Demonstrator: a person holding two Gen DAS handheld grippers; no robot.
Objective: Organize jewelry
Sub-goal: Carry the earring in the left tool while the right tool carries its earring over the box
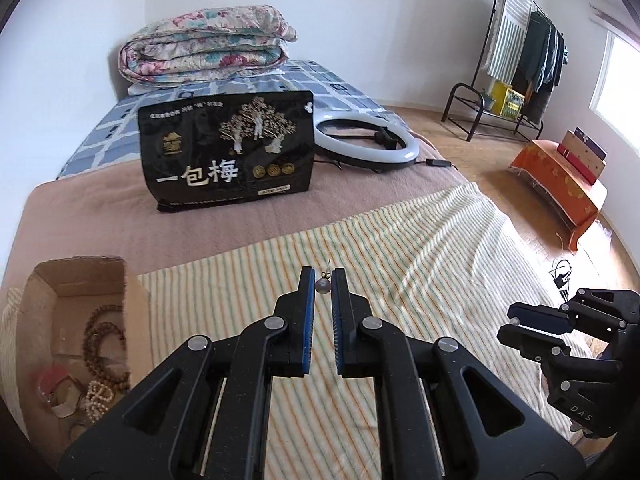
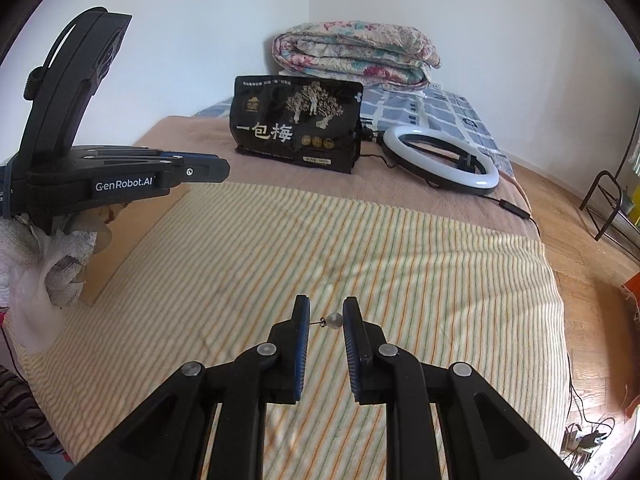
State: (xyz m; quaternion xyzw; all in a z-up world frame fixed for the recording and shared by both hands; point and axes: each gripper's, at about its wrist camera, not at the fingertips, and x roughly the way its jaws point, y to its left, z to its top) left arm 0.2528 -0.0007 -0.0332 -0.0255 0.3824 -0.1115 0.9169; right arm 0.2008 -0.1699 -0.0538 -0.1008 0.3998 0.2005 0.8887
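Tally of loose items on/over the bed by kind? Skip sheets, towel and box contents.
Pearl earring: 2, one in left gripper, one in right gripper
Black snack bag: 1
Ring light: 1
Folded quilt: 1
Cardboard box: 1
Total: 6

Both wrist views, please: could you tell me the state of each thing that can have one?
Left tool: shut on left earring.
Right tool: fingers apart around right earring; grip unclear.
Box: open, beads inside.
Bag: upright.
Ring light: lying flat.
Quilt: folded.
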